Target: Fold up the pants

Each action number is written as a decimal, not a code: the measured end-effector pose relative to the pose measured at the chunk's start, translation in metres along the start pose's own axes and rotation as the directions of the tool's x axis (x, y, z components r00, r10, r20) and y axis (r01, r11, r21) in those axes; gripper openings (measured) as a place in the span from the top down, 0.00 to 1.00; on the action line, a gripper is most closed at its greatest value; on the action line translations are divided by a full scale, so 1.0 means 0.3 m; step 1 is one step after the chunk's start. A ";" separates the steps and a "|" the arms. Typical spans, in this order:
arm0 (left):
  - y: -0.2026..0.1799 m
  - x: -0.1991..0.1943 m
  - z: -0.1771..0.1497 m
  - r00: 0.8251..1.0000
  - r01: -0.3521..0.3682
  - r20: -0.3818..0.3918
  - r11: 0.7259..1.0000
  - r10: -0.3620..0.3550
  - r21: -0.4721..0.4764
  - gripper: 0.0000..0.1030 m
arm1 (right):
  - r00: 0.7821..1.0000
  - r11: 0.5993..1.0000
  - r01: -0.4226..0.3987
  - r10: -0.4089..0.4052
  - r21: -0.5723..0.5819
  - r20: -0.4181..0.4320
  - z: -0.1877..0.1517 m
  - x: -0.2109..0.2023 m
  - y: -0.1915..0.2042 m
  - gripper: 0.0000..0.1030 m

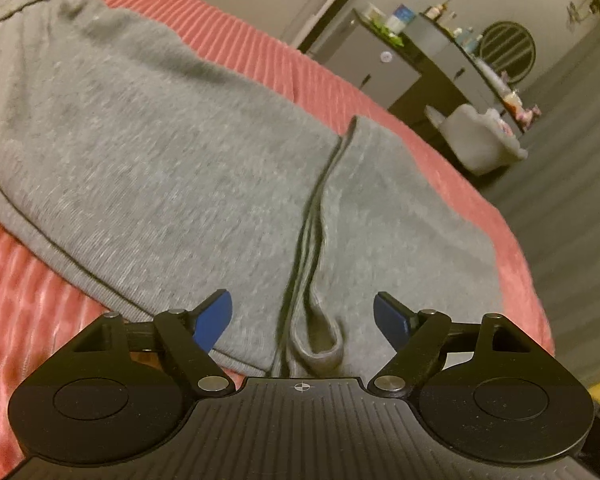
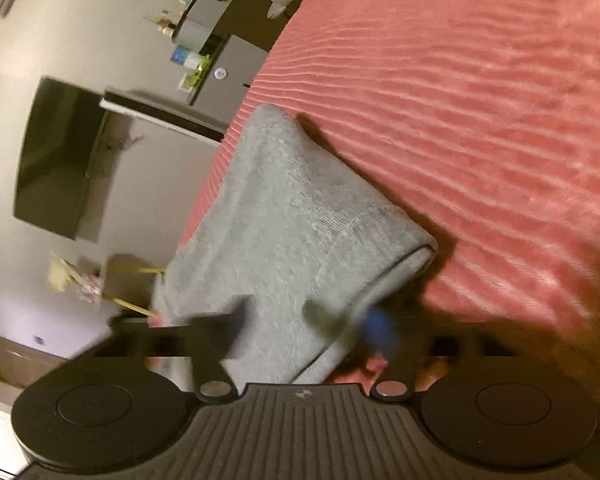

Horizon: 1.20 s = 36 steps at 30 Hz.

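The grey pants (image 1: 172, 152) lie on a bed under a red ribbed bedspread (image 1: 32, 304), spreading from the left claw (image 1: 302, 320) up toward ten o'clock in the left wrist view. That claw is released: its blue pads (image 1: 214, 320) stand wide apart, and a raised fold of the pants' cuff end sits between them at six o'clock, touching neither pad.

In the right wrist view the right claw (image 2: 312, 328) is blurred. Grey cloth of the pants (image 2: 284, 216) fills the gap between its fingers (image 2: 380, 330), yet whether the pads press on it cannot be told. From that claw the folded pants run up toward twelve o'clock, near the bed's edge.
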<state>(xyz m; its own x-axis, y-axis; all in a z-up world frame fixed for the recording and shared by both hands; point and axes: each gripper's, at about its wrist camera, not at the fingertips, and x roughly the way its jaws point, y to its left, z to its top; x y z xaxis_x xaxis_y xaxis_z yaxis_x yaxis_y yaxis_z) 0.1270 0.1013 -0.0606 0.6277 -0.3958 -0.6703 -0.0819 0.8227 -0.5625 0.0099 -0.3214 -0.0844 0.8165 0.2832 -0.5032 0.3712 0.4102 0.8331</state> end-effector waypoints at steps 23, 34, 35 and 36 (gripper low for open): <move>-0.016 0.026 -0.020 1.000 -0.011 0.017 0.998 0.010 0.062 0.19 | 0.987 0.991 0.130 -0.130 0.007 0.097 0.096 0.031 -0.031 0.73; -0.050 0.005 -0.001 0.999 -0.018 0.044 0.992 0.012 0.122 0.19 | 0.932 0.840 0.338 -0.237 -0.424 0.274 0.006 -0.087 0.223 0.69; -0.051 0.009 0.005 0.999 -0.014 0.037 0.991 0.009 0.129 0.19 | 0.937 0.833 0.317 -0.201 -0.453 0.286 0.000 -0.087 0.237 0.69; -0.053 0.012 0.012 0.999 -0.013 0.033 0.991 0.008 0.136 0.19 | 0.942 0.823 0.297 -0.169 -0.483 0.291 -0.007 -0.084 0.247 0.69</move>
<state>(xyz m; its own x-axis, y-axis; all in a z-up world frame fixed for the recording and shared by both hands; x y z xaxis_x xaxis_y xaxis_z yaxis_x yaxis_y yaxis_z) 0.1334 0.0882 -0.0523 0.6524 -0.3752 -0.6585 0.0160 0.8755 -0.4830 0.0159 -0.2962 -0.0105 0.8347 -0.0547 -0.5480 0.3345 0.8409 0.4255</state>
